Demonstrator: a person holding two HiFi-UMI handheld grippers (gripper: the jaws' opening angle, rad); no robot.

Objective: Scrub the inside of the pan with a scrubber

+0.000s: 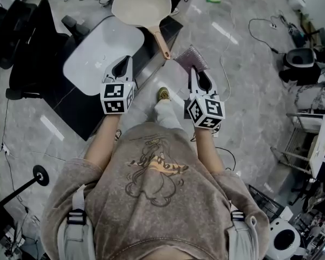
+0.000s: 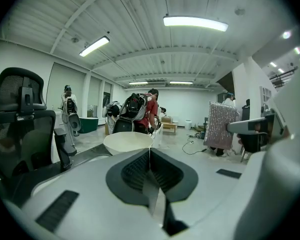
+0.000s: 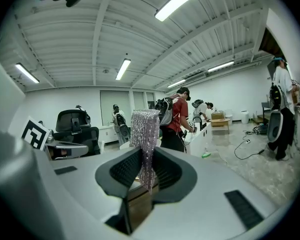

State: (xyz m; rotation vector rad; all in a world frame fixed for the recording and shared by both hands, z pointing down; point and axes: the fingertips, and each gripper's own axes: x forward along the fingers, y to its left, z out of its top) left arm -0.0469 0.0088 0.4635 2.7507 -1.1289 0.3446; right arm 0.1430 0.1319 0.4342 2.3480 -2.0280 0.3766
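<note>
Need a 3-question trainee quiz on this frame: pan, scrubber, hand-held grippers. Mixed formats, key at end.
1. Multiple choice: which hand-held gripper holds the scrubber? A) left B) right C) neither
2. True or false: the scrubber is touching the pan.
3. Fill in: the left hand-held gripper has its jaws ____, with nothing between them.

Key
1. B. The right hand-held gripper is shut on it.
2. False. The pan lies ahead, apart from the scrubber.
3. shut
</note>
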